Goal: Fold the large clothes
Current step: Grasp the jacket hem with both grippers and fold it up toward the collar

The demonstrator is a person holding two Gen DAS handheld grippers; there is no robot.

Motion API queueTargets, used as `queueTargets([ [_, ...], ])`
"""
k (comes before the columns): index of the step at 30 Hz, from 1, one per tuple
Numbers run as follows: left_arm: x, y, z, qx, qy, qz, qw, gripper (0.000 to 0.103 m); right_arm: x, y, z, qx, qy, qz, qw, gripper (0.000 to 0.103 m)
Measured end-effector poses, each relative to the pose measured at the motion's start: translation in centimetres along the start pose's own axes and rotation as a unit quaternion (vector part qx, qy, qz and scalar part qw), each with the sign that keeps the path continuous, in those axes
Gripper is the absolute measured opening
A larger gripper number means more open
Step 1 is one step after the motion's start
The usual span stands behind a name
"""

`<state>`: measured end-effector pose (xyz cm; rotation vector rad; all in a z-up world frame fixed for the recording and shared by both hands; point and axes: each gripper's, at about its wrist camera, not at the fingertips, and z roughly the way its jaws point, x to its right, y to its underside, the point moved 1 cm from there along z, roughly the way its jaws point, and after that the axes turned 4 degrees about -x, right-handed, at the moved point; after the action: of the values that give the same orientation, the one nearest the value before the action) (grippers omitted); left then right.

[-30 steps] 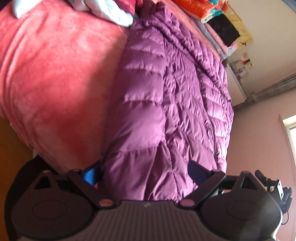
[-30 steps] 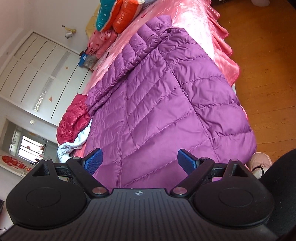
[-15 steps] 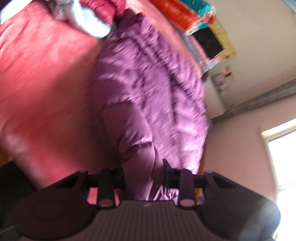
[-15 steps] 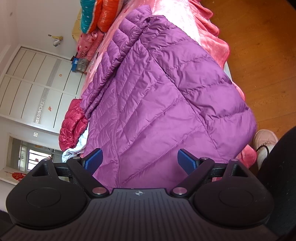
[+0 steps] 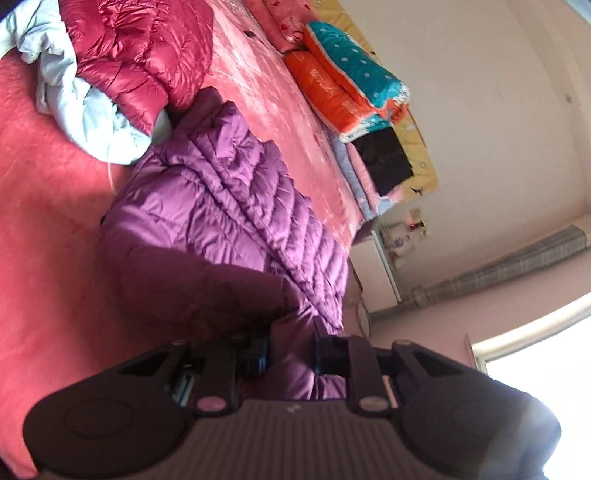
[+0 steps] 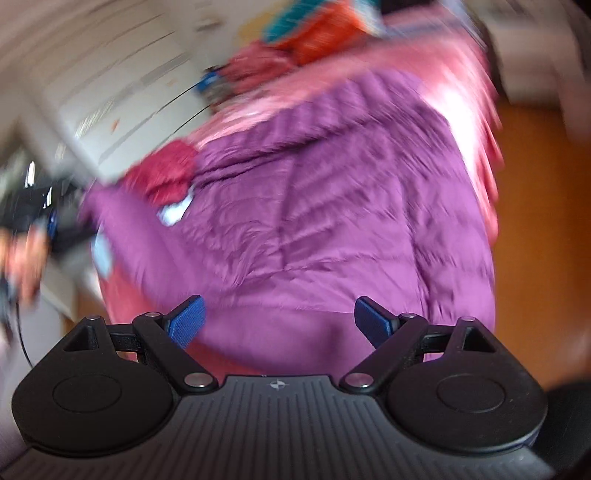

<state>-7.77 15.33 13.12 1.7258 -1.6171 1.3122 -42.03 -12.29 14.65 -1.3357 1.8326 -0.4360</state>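
Purple jacket [image 5: 221,206] hem newly between closing left gripper [image 5: 290,350] fingers

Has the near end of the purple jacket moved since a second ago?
Yes. The left tool is closing on the purple jacket and its near end is lifted off the pink bedspread.

The whole right-wrist view is smeared: the jacket [image 6: 332,192] shows no clean seam lines, and the bedding stack [image 6: 310,29] behind it is only streaks of orange and teal. At that view's left edge a hand [image 6: 22,254] is a cut-off blur. In the left-wrist view, the left tool [image 5: 290,354] hides the jacket fold its closing jaws pinch. Small items on the far shelf [image 5: 404,236] are too tiny to name.
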Motion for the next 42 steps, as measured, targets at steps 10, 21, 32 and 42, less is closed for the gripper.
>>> queueTargets([
  [10, -0.6, -2.0, 2.1, -0.007, -0.024, -0.015, 0.9996, 0.017, -6.6, 2.8, 4.2, -0.038, 0.1, -0.258, 0.96, 0.103],
  [21, -1.3, -2.2, 2.0, -0.025, -0.042, 0.013, 0.9987, 0.017, -3.8, 1.2, 7.1, -0.04, 0.186, -0.275, 0.942, 0.048],
  [32, -3.9, -0.9, 1.2, -0.047, -0.045, -0.002, 0.9979, 0.066, -6.3, 1.2, 4.9, 0.062, 0.249, -0.403, 0.878, 0.025],
  [42, -2.1, -2.3, 0.0, -0.017, -0.037, 0.009, 0.9991, 0.027, -7.3, -2.5, 4.4, 0.132, 0.287, -0.463, 0.828, 0.02],
])
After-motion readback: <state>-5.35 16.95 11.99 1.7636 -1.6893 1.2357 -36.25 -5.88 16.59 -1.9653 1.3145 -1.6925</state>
